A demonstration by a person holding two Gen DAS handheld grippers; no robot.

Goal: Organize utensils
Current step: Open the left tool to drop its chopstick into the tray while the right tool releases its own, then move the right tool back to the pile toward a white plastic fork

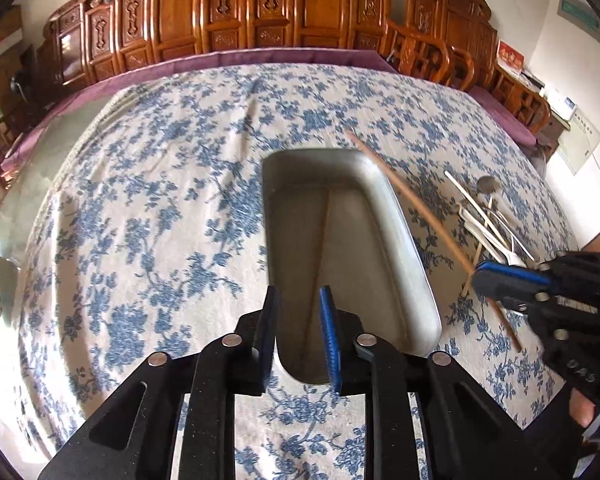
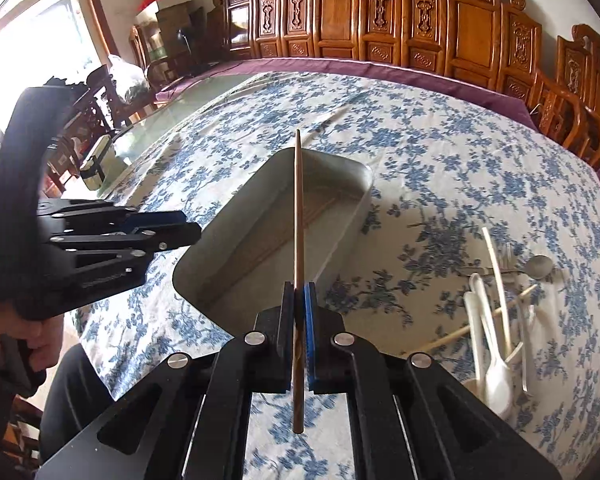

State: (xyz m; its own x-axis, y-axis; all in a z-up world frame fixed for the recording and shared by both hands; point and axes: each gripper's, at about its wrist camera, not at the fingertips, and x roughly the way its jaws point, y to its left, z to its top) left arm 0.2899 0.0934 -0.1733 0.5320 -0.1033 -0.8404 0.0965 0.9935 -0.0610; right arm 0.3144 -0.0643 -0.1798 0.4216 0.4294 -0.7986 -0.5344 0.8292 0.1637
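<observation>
A grey metal tray (image 1: 404,248) (image 2: 356,184) lies on the floral tablecloth with one wooden chopstick (image 1: 320,240) (image 2: 300,224) inside. My right gripper (image 2: 299,292) (image 1: 480,276) is shut on a second wooden chopstick (image 2: 298,208) (image 1: 412,200), holding it above the tray's right side. My left gripper (image 1: 298,300) (image 2: 188,224) is open and empty, at the tray's near end. A pile of utensils (image 1: 488,216) (image 2: 496,312) lies right of the tray: white plastic spoons, a metal spoon, a fork, a chopstick.
Carved wooden chairs (image 1: 260,8) (image 2: 420,12) line the far side of the table. A purple cloth edge (image 1: 220,58) runs under the floral cloth. Boxes and bags (image 2: 156,12) stand at the far left by a window.
</observation>
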